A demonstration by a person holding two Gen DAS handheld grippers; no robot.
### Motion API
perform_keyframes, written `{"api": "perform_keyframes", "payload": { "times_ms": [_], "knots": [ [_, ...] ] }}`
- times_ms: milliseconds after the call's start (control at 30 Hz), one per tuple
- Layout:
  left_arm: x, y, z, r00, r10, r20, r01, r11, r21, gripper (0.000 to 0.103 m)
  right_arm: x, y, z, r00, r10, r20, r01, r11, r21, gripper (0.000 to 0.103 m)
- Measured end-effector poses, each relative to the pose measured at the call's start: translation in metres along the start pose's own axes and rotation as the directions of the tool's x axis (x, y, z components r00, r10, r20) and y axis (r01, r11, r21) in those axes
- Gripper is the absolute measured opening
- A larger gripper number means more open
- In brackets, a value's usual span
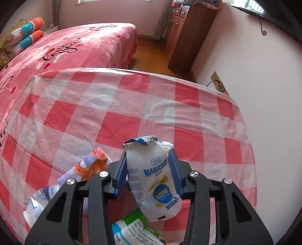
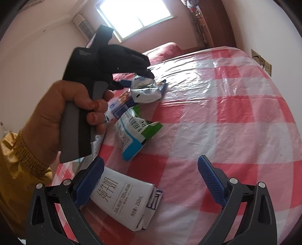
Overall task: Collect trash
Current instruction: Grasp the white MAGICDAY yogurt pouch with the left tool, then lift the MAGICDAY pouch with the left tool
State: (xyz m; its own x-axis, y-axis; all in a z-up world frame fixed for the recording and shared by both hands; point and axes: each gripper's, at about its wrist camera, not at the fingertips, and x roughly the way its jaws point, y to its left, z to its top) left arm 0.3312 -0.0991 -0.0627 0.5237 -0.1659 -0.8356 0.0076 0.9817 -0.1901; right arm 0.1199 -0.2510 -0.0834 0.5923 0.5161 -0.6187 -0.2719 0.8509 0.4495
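Red-and-white checked plastic covers the surface [image 1: 117, 105], which stands beside a pink bed [image 1: 71, 47] in a pink-walled room.

From the left wrist view, going left to right: a clear bottle [image 1: 40, 199] lies at the lower left, an orange-and-purple wrapper [image 1: 88, 165] just beside it, and then the left gripper [image 1: 149, 171], its blue fingers [image 1: 120, 175] clenched on a white MAGICDAY pouch [image 1: 152, 181] with a torn foil top. The pouch is tilted and held above the surface. Below it lies a green-and-white carton [image 1: 132, 230]. A dark wooden cabinet [image 1: 186, 32] stands at the far right, seen clearly only in this view.

The right wrist view shows what the first cannot: a hand [image 2: 62, 116] in a mustard-yellow sleeve [image 2: 17, 169] grips the left gripper's handle, and the pouch [image 2: 145, 92] hangs from its tip, clear of the cloth. Under it the crushed green-and-white carton [image 2: 135, 133] lies on the surface. Nearer, a flattened white milk carton [image 2: 124, 197] lies by the left finger of the right gripper [image 2: 151, 181], whose blue fingers [image 2: 90, 181] stand wide apart, released, grasping nothing. A bright window [image 2: 135, 17] fills the top.
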Motion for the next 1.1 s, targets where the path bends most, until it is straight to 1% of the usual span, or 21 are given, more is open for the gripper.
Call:
{"api": "perform_keyframes", "payload": {
  "times_ms": [100,200,267,300,367,400,433,467,567,633,700,767,867,900,967,1100],
  "knots": [
    [-0.003,0.0,-0.007,0.999,-0.035,-0.023,0.035,0.999,0.019,0.044,0.006,0.003,-0.002,1.0,0.02,-0.024,-0.02,1.0,-0.005,0.098],
    [-0.004,-0.004,-0.017,0.999,-0.034,-0.036,0.036,0.998,0.06,0.044,0.005,0.004,-0.003,1.0,0.005,-0.021,-0.005,1.0,-0.019,0.098],
    [-0.002,-0.01,-0.021,0.999,-0.021,-0.044,0.025,0.995,0.096,0.044,0.003,0.006,-0.003,1.0,0.003,-0.012,-0.003,1.0,-0.015,0.098],
    [-0.002,-0.012,-0.022,0.999,-0.004,-0.042,0.009,0.994,0.112,0.046,0.002,0.005,-0.004,1.0,0.002,-0.007,-0.002,1.0,-0.01,0.098],
    [0.0,-0.021,-0.022,0.999,0.021,-0.033,-0.015,0.985,0.171,0.054,0.0,0.002,-0.004,1.0,-0.002,-0.001,0.002,1.0,0.002,0.098],
    [0.001,-0.025,-0.022,0.999,0.036,-0.029,-0.03,0.98,0.198,0.065,-0.001,0.0,-0.004,1.0,-0.003,0.0,0.003,1.0,0.007,0.098],
    [0.003,-0.029,-0.023,0.998,0.06,-0.023,-0.053,0.973,0.226,0.07,-0.002,-0.001,-0.005,1.0,-0.003,0.001,0.003,1.0,0.01,0.098],
    [0.005,-0.033,-0.024,0.997,0.08,-0.022,-0.072,0.964,0.255,0.071,-0.003,-0.002,-0.005,1.0,-0.001,0.003,0.001,1.0,0.015,0.098],
    [0.013,-0.041,-0.027,0.994,0.104,-0.042,-0.086,0.949,0.303,0.072,-0.005,-0.004,-0.004,1.0,0.006,0.008,-0.006,1.0,0.025,0.098],
    [0.016,-0.044,-0.03,0.993,0.102,-0.061,-0.078,0.945,0.317,0.078,-0.005,-0.006,-0.004,1.0,0.007,0.01,-0.007,1.0,0.028,0.098],
    [0.019,-0.046,-0.033,0.991,0.11,-0.076,-0.08,0.943,0.323,0.078,-0.006,-0.007,-0.003,1.0,0.007,0.009,-0.007,1.0,0.03,0.098],
    [0.024,-0.046,-0.037,0.986,0.137,-0.092,-0.101,0.941,0.322,0.078,-0.006,-0.008,-0.003,1.0,0.008,0.008,-0.008,0.999,0.031,0.098],
    [0.022,-0.048,-0.041,0.984,0.155,-0.085,-0.12,0.937,0.328,0.078,-0.007,-0.009,-0.002,1.0,0.01,0.01,-0.01,0.999,0.034,0.098],
    [0.021,-0.049,-0.042,0.984,0.157,-0.084,-0.121,0.937,0.327,0.076,-0.007,-0.009,-0.002,1.0,0.01,0.01,-0.011,0.999,0.036,0.098],
    [0.017,-0.052,-0.045,0.984,0.16,-0.076,-0.126,0.933,0.337,0.068,-0.007,-0.009,-0.001,1.0,0.01,0.01,-0.011,0.999,0.039,0.098],
    [0.012,-0.055,-0.051,0.984,0.167,-0.068,-0.133,0.926,0.353,0.067,-0.008,-0.01,-0.001,1.0,0.009,0.013,-0.01,0.999,0.041,0.098]
  ]
}}
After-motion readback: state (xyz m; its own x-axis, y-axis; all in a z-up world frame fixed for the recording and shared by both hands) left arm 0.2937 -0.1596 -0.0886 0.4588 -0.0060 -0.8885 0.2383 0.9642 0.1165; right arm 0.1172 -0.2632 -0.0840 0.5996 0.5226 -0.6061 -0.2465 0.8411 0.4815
